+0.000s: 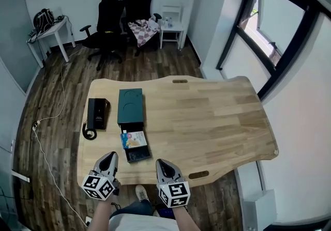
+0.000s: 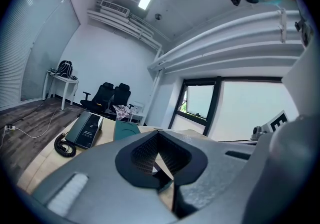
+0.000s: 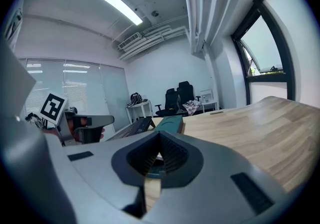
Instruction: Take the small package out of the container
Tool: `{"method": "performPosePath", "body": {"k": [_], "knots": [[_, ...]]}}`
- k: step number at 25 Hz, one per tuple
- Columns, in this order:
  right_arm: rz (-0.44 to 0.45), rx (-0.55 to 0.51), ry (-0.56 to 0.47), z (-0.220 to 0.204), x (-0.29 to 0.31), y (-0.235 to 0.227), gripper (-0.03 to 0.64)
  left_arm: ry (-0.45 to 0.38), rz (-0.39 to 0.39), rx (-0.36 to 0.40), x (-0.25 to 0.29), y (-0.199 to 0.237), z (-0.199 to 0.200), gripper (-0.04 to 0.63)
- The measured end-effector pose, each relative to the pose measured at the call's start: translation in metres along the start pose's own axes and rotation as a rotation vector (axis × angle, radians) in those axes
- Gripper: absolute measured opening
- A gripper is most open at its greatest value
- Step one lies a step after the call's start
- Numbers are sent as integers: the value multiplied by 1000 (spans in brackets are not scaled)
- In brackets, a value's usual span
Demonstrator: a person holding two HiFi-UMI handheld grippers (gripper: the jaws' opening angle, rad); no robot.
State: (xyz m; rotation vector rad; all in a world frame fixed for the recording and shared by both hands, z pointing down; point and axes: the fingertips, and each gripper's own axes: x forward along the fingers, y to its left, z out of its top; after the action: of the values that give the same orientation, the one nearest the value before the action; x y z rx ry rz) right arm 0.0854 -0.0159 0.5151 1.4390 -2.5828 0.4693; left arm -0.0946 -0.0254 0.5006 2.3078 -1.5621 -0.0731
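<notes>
A wooden table [image 1: 217, 116] is seen from above, and a dark green container [image 1: 130, 103] is set on its left part. The container's drawer [image 1: 139, 155] is drawn out toward the near edge. The small package [image 1: 133, 139], printed in bright colours, is laid flat inside the drawer, at its far end, right beside the container body. A black telephone [image 1: 98, 112] is placed just left of the container, with its coiled cord [image 1: 89, 133] at its near end.

The left gripper [image 1: 110, 155] is held over the near edge of the table, just left of the drawer's near end. Its jaws are pressed together and nothing is pinched between them. The right gripper [image 1: 160, 162] is held just right of the drawer's near end, also over the table edge. Its jaws are likewise brought together, with nothing caught in them. The package is touched by neither gripper.

Two black office chairs [image 1: 121, 15] and a white side table [image 1: 51, 33] are seen at the far side of the room.
</notes>
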Motion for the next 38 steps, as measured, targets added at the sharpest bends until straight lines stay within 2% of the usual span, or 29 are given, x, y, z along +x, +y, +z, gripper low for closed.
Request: {"method": "performPosePath", "body": {"k": [6, 12, 22, 32, 38], "knots": [[-10, 20, 17, 7, 46, -11, 5, 33, -4, -5, 40, 34, 6, 0], [-18, 19, 11, 11, 72, -11, 5, 43, -15, -3, 53, 52, 9, 0], [15, 3, 32, 13, 86, -5, 5, 31, -18, -36, 60, 56, 14, 0], [46, -4, 68, 7, 109, -8, 5, 86, 13, -27, 75, 72, 1, 0], [44, -5, 105, -9, 120, -19, 5, 150, 45, -53, 80, 85, -30, 0]]}}
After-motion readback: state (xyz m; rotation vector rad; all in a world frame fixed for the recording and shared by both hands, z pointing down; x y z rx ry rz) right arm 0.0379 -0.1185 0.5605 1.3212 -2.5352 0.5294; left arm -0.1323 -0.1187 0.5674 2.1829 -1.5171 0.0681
